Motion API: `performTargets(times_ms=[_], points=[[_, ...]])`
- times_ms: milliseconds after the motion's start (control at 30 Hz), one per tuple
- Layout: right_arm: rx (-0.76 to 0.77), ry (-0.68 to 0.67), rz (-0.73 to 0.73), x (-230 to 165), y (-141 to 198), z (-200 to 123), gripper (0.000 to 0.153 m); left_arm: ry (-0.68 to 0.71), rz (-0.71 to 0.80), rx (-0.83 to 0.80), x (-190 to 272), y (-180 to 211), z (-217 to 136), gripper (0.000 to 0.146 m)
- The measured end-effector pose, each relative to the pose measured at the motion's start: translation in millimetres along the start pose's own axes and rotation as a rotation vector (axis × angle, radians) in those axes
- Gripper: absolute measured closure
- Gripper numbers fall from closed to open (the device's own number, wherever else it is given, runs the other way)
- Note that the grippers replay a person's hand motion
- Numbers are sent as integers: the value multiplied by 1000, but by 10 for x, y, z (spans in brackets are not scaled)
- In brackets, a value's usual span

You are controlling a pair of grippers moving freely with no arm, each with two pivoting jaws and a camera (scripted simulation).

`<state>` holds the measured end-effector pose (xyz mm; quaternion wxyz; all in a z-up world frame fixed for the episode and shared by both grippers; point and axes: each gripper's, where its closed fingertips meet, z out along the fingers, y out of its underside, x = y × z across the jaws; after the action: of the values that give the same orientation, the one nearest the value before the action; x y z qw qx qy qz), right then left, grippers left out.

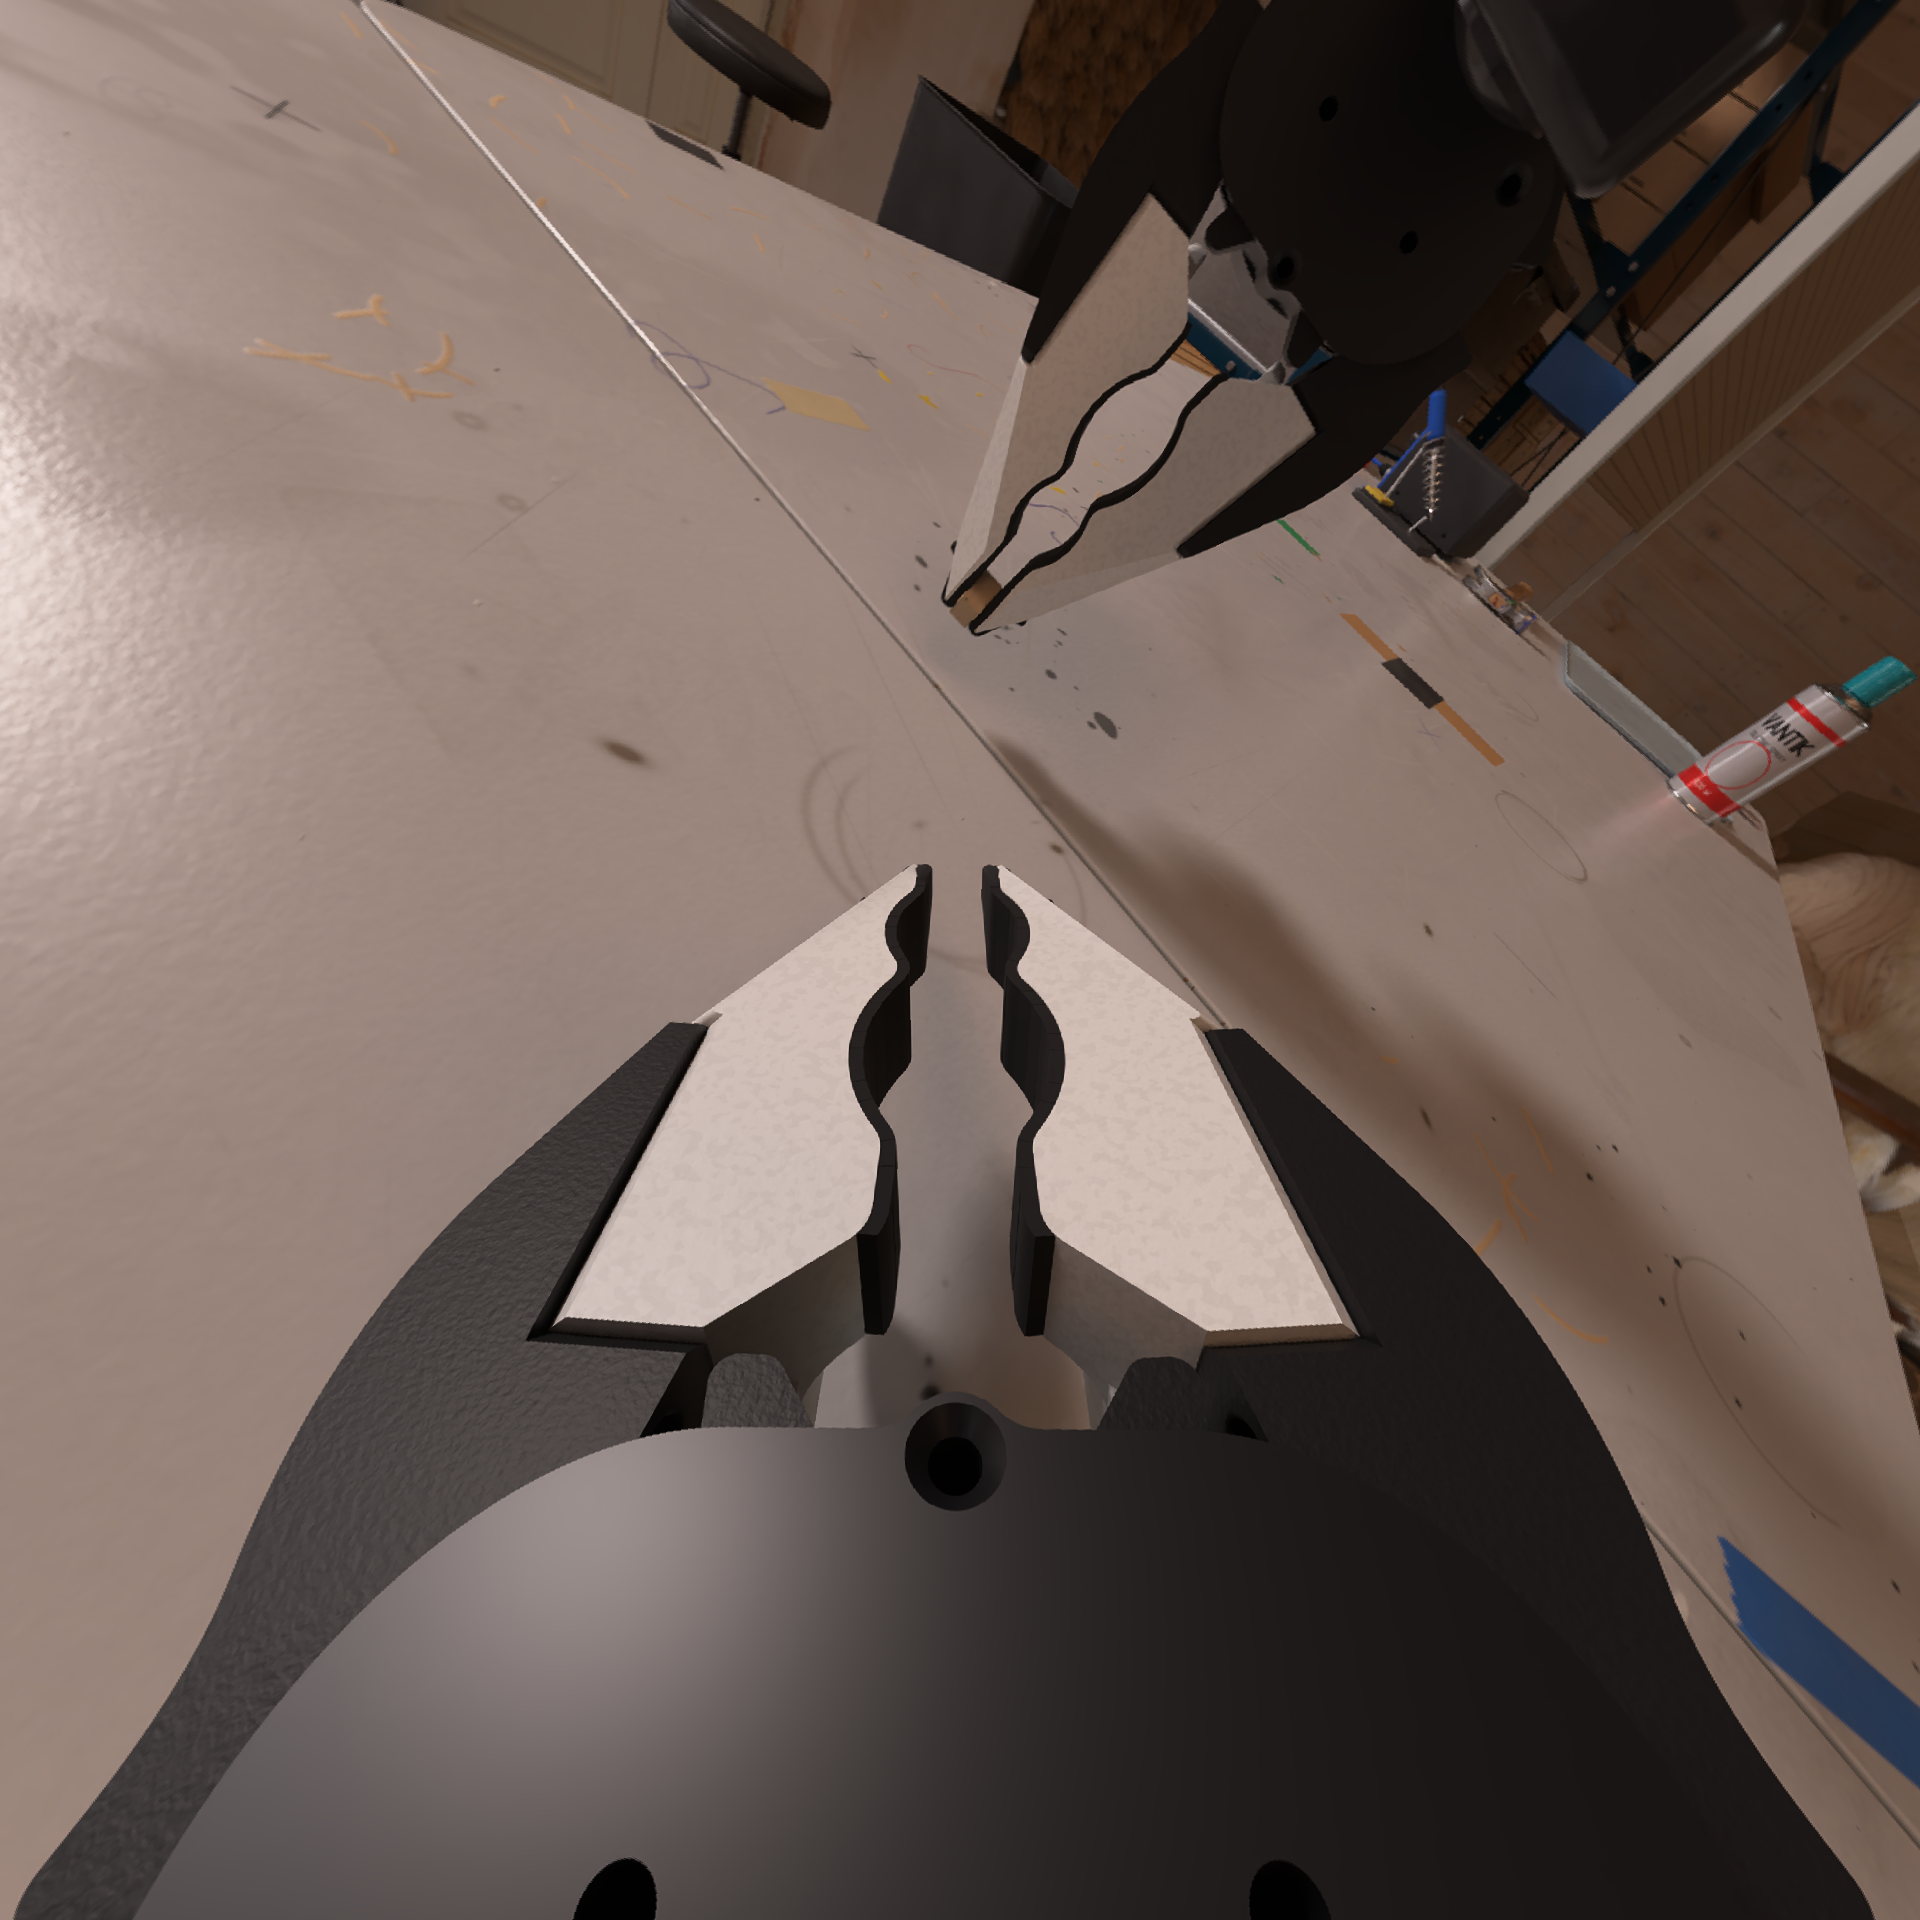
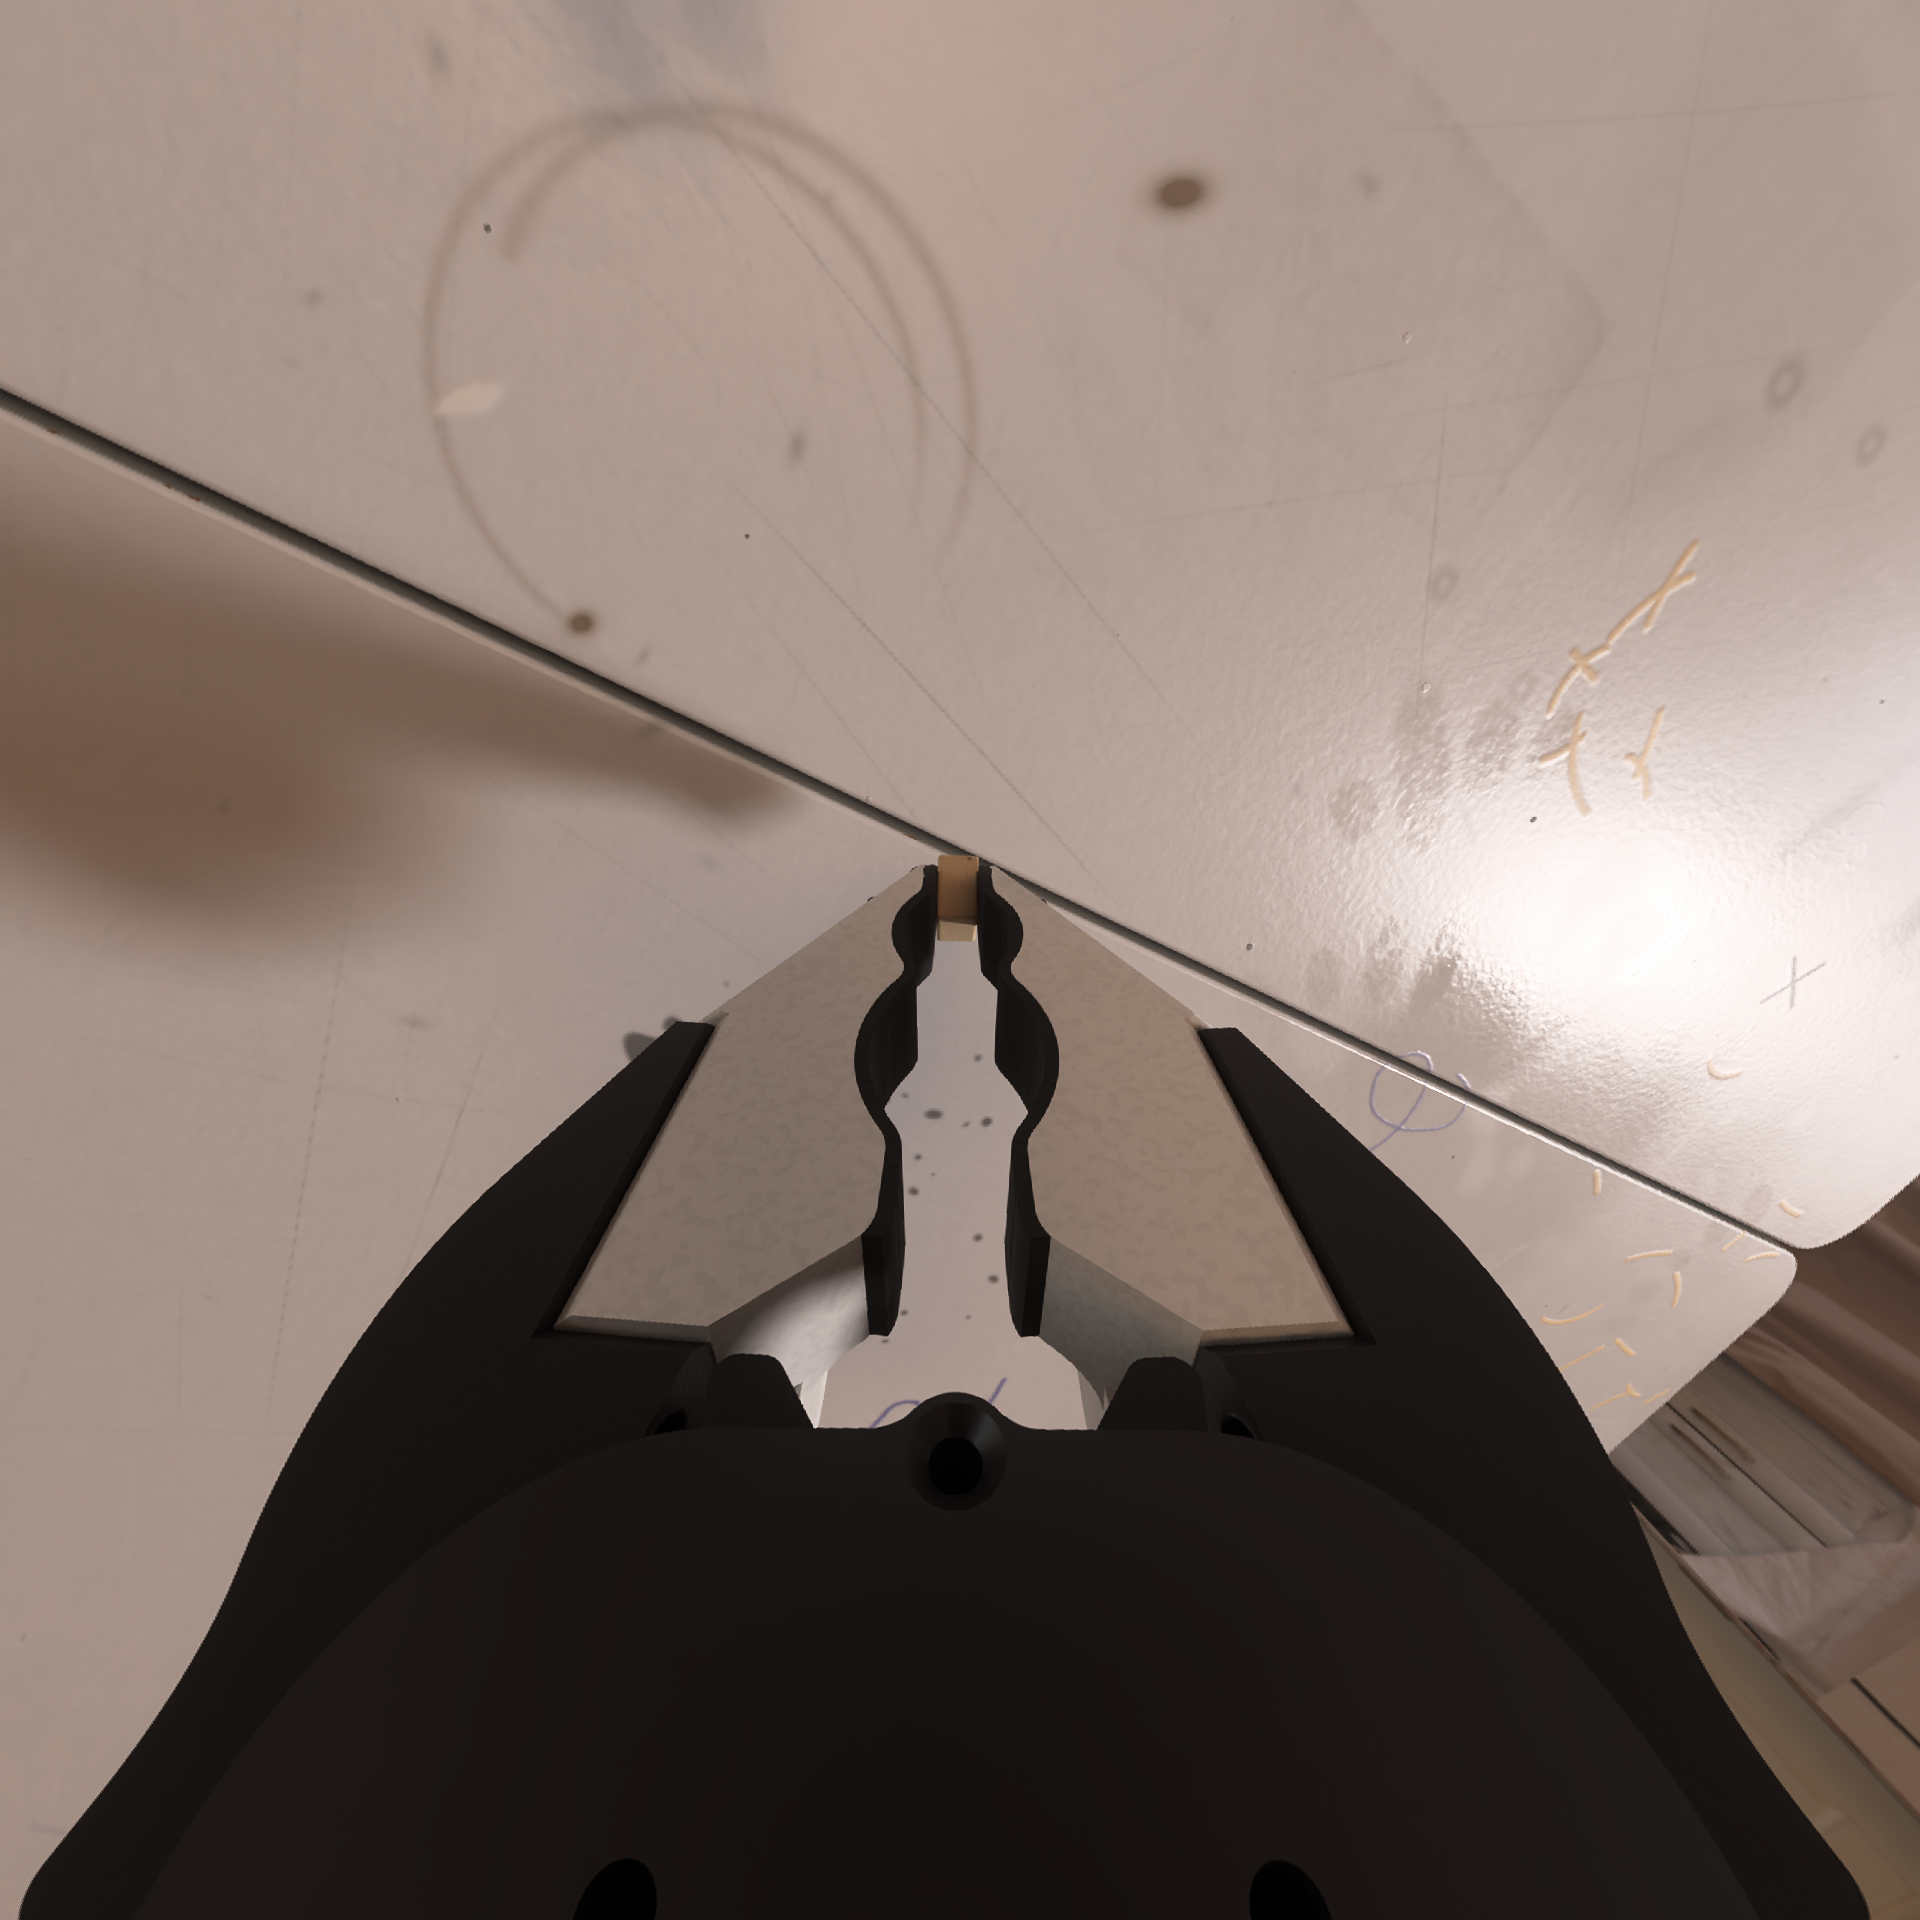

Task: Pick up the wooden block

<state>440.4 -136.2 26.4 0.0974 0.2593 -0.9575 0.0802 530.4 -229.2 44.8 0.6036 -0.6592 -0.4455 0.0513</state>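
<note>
In the right wrist view, the right gripper [image 2: 956, 878] has its two fingertips pressed against the sides of the wooden block [image 2: 955, 899], a small pale tan piece with a lighter near face, wedged at the very tips just above the frame's centre. The block is narrow, squarish and plain, far smaller than the fingers that clamp it. It sits right at the dark seam [image 2: 520, 644] that crosses the table [image 2: 1143, 364] diagonally from middle left to lower right. In the left wrist view the same block [image 1: 975, 601] shows as a sliver of tan between the right gripper's [image 1: 977, 613] tips, upper centre of the frame, down at the tabletop; whether it touches the surface cannot be told. The left gripper [image 1: 956, 883], in the lower centre of its own view, has its fingers a narrow gap apart with nothing between them, well apart from the block. At the right edge of that frame a white tube with red bands and a teal cap [image 1: 1782, 743] lies near the table's border.
</note>
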Motion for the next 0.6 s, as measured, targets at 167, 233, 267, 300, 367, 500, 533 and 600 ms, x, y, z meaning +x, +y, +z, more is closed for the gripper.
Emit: performTargets(times_ms=[167,233,267,300,367,500,533,600], points=[[-57,-43,-32,-5,5,31,146,-18,-28,23,-57,31,-58,137],[-57,-60,-38,-14,-17,35,146,-24,-25,38,-62,19,-86,137],[-60,-63,-42,-10,-22,35,146,-29,-23,43,-67,17,-99,138],[-70,-62,-49,-4,-23,33,146,-33,-23,45,-74,17,-112,138],[-88,-63,-62,3,-29,25,146,-38,-29,45,-87,21,-130,138],[-137,-63,-109,-8,-30,20,146,-42,-35,44,-97,25,-145,138],[-152,-59,-123,-11,-27,20,146,-41,-35,44,-96,25,-146,138],[-171,-57,-141,-20,-32,20,146,-38,-35,44,-92,26,-146,138]])
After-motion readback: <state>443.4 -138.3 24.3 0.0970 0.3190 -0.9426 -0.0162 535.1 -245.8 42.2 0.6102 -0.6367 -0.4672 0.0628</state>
